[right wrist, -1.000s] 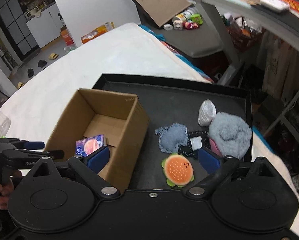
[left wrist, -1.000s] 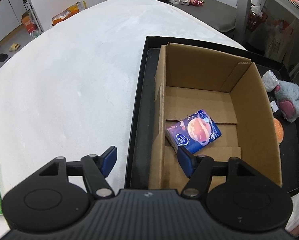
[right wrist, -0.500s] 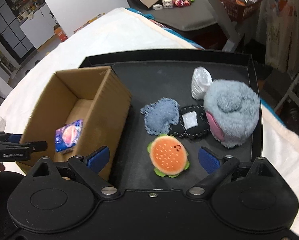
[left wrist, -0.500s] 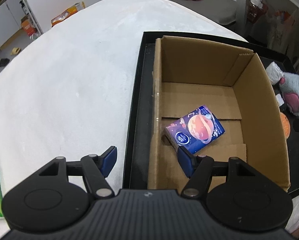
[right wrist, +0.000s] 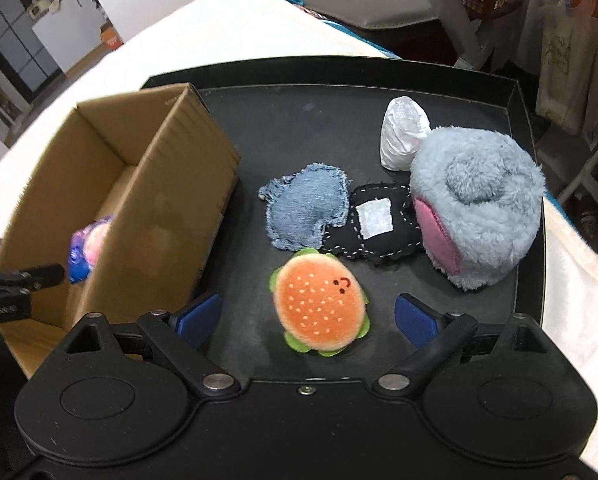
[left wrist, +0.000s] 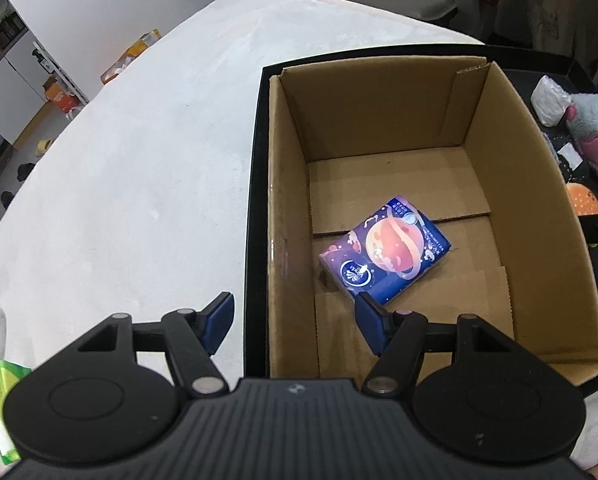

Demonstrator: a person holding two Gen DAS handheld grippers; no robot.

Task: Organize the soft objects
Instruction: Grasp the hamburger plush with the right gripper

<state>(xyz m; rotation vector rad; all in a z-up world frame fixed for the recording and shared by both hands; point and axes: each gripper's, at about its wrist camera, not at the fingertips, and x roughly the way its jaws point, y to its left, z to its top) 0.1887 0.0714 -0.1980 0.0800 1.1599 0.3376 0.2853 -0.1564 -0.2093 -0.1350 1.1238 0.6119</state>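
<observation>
Now, hamburger plush (right wrist: 319,309): lies on the black tray (right wrist: 525,184), between the spread jaws of the right gripper (right wrist: 307,314), untouched by either pad.
Right gripper: released, holding nothing; if the jaws close too high they may pinch only the bun's rounded top, and the squashy toy could squirt out.
Green felt rim: a bite on this frill alone would likely let the plush dangle and drop short of the box.
Neighbours: denim pouch (right wrist: 305,205) and black stitched pouch (right wrist: 373,224) sit just beyond the burger; a deep reach could snag them and drag them along.
Grey plush toy (right wrist: 479,204): near the right pad, with a white bag (right wrist: 403,136) behind it; a sideways drift may nudge it.
Cardboard box (left wrist: 379,128): holds a tissue pack (left wrist: 385,250); its near wall stands beside the left pad, so a careless lift could clip it.
Left gripper (left wrist: 293,322): jaws apart and empty, straddling the box's side wall; both tools over one box risk a collision.
</observation>
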